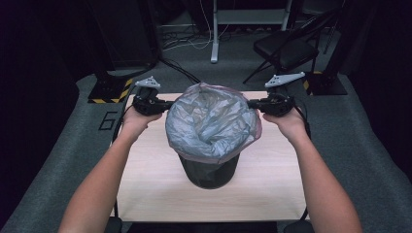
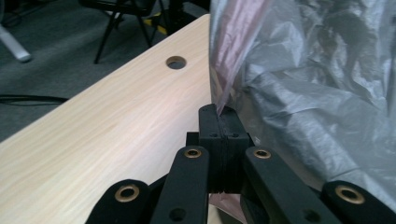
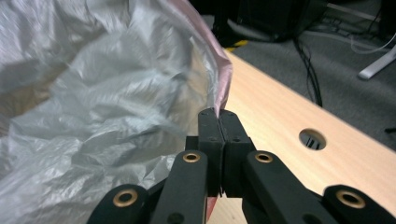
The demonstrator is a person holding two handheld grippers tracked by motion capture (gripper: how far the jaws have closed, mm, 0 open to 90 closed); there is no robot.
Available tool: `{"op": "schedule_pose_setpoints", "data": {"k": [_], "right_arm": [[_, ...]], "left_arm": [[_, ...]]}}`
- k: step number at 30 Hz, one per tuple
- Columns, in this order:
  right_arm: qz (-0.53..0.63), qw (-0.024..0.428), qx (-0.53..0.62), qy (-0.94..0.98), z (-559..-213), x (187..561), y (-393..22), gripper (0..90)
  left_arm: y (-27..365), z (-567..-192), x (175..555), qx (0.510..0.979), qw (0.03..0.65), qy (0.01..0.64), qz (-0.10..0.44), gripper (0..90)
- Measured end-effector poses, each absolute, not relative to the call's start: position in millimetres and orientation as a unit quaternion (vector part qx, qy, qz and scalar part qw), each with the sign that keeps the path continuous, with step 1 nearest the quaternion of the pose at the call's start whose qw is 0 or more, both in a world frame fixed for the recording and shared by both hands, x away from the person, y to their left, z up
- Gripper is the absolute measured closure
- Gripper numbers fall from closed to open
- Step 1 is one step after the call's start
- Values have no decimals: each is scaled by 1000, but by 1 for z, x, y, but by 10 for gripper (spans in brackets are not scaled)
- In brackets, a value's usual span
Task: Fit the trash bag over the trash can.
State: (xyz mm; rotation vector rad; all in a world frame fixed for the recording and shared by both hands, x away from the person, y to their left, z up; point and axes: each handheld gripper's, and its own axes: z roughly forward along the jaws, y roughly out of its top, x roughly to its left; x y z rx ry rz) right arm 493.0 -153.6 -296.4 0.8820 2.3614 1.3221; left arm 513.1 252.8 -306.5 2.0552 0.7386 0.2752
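Black bin (image 1: 210, 172) stood mid-table (image 1: 145, 184), grey-pink bag (image 1: 210, 121) draped over its mouth, left gripper (image 1: 165, 104) clamped tight on the bag's left rim, right gripper (image 1: 251, 103) pinched shut on the right rim, both jaw pairs fully closed on plastic.

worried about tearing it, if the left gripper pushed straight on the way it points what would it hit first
The bag: the left gripper is already shut on its pinkish edge, and the crumpled grey plastic lies directly ahead.
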Motion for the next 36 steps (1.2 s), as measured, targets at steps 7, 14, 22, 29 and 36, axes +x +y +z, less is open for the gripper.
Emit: {"op": "schedule_pose_setpoints", "data": {"k": [7, 14, 22, 29, 36], "right_arm": [[460, 115, 290, 831, -309, 493, -140, 889], [477, 66, 273, 833, -322, 482, -134, 892], [479, 62, 274, 832, -329, 476, -133, 891], [431, 62, 302, 848, -351, 483, -139, 892], [434, 60, 304, 846, -359, 477, -148, 891]], "left_arm": [[254, -309, 504, 837, 458, 286, 88, 899], [263, -321, 485, 859, 434, 264, 57, 899], [269, -331, 480, 848, 441, 289, 55, 899], [259, -343, 482, 868, 392, 298, 63, 899], [277, -357, 477, 855, 411, 311, 51, 898]]}}
